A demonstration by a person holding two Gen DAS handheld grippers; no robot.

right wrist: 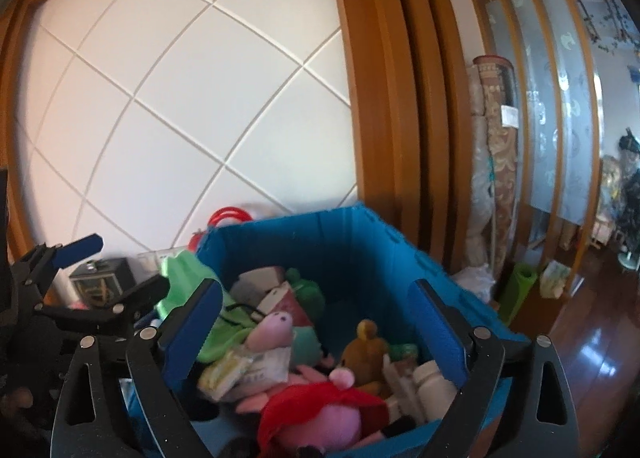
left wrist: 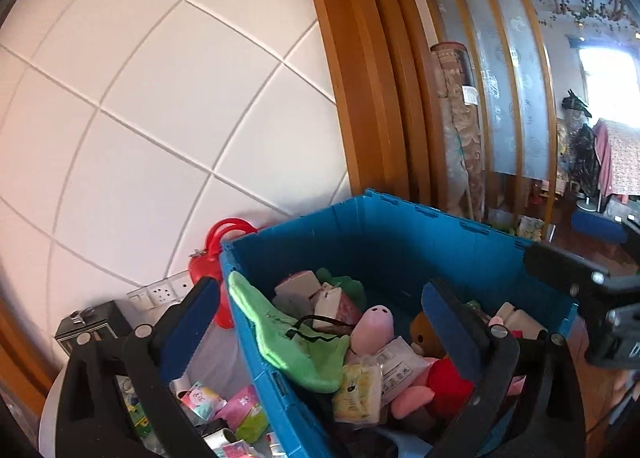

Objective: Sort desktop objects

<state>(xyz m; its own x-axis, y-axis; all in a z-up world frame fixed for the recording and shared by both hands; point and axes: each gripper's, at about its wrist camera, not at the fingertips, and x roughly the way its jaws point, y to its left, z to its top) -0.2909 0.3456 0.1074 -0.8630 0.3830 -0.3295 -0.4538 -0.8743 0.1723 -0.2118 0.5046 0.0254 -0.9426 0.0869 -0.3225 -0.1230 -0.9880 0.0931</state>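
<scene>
A blue crate is heaped with toys and packets. In it lie a green cloth, a pink pig plush, a brown bear plush, a pink plush in red and a white bottle. My left gripper is open, one finger outside the crate's left wall and one over the toys. My right gripper is open above the crate, holding nothing. The left gripper also shows at the left of the right wrist view.
Left of the crate, several pink and green packets lie on a white surface. A red bag, a black box and wall sockets stand against the tiled wall. A wooden door frame and a wooden floor are to the right.
</scene>
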